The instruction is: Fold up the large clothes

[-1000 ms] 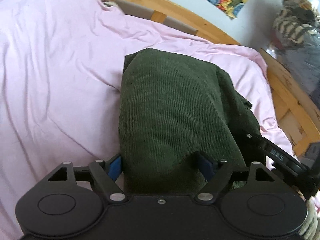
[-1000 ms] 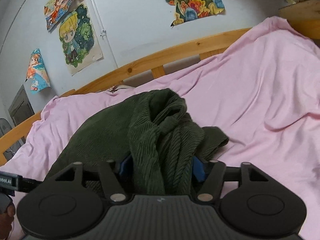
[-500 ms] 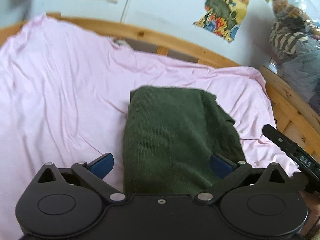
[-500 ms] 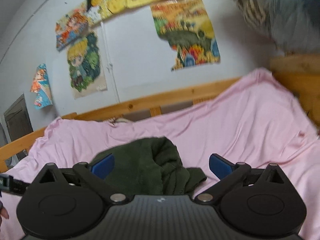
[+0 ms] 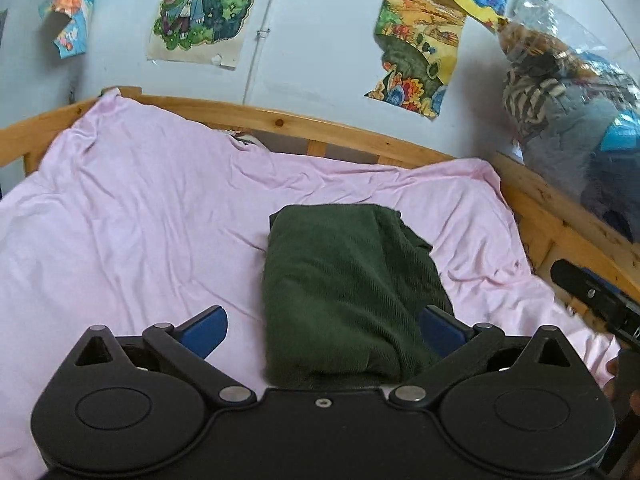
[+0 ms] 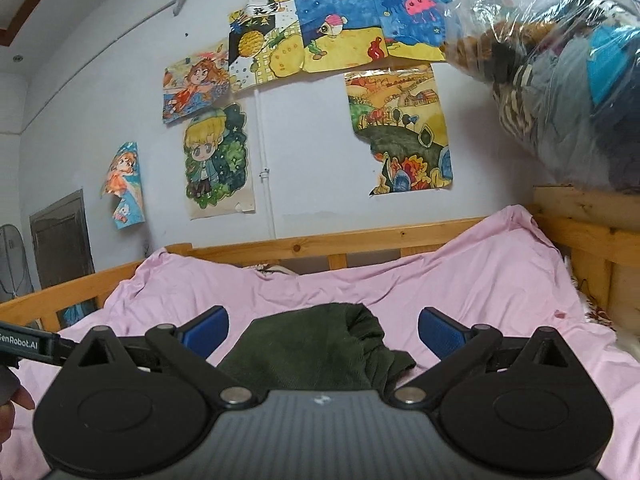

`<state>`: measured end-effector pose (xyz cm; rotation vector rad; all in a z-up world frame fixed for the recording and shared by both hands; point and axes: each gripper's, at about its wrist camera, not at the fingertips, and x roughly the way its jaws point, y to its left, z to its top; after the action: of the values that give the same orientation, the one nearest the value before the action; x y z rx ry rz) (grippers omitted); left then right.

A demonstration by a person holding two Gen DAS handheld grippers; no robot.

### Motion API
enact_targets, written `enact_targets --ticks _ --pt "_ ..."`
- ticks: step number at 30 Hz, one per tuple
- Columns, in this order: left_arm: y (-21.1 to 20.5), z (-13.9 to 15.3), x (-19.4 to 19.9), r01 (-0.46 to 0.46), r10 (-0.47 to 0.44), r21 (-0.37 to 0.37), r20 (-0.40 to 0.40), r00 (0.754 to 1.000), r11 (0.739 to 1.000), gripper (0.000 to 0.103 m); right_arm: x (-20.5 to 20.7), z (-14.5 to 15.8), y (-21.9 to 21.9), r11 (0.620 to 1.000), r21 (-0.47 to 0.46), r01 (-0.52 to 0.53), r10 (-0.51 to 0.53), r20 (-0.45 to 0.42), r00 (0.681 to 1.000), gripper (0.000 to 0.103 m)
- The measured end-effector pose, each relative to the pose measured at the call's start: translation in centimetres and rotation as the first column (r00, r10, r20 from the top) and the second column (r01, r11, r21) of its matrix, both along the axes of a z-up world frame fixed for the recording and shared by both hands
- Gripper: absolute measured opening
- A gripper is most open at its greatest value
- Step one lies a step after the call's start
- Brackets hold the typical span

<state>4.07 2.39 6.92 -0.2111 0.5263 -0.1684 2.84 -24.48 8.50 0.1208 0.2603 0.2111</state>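
A dark green corduroy garment (image 5: 344, 288) lies folded into a compact bundle on the pink bed sheet (image 5: 132, 220). My left gripper (image 5: 322, 330) hovers above its near end, open, blue pads wide apart and touching nothing. In the right wrist view the same green garment (image 6: 316, 350) shows its bunched end, low in the picture. My right gripper (image 6: 322, 330) is open as well, raised and pulled back from the cloth. The other gripper's black tip (image 5: 592, 292) shows at the right edge of the left wrist view, and at the left edge (image 6: 28, 346) of the right wrist view.
A wooden bed frame (image 5: 320, 124) rims the sheet at the back and right. Posters (image 6: 218, 168) hang on the pale wall behind. A clear plastic bag of clothes (image 6: 560, 80) sits on the wooden ledge at the right. A fingertip (image 6: 22, 400) shows at the left edge.
Both grippers let go of the green garment, opened wide, and pulled back and up. The bundle now lies free on the sheet, and more of the wall shows.
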Motion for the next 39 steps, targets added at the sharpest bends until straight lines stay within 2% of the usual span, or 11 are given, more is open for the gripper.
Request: enact_targets --ticks 5,13,20,39 --pt "0.1 -0.9 -2.1 -0.014 0.013 0.042 0.015 1.0 0.999 0.102 -3.0 -0.7 1.2 1.0 -0.021 -0.005 0.005 -0.025 1.0 0.103" --pt "0.3 -3.9 -4.2 -0.057 0.056 0.047 0.025 0.998 0.997 0.102 -6.0 -3.4 2.4 0.996 -0.058 0.063 -0.067 -0.06 0.996 0.103" --pt "0.3 -6.4 -4.2 -0.045 0.047 0.076 -0.027 0.999 0.996 0.102 -5.1 -4.6 2.4 0.995 -0.049 0.092 -0.098 -0.127 0.987 0.103" --pt "0.9 -6.8 -4.6 -0.063 0.065 0.068 -0.033 0.997 0.996 0.102 -5.2 -4.7 2.5 0.992 -0.067 0.104 -0.112 -0.134 0.985 0.103"
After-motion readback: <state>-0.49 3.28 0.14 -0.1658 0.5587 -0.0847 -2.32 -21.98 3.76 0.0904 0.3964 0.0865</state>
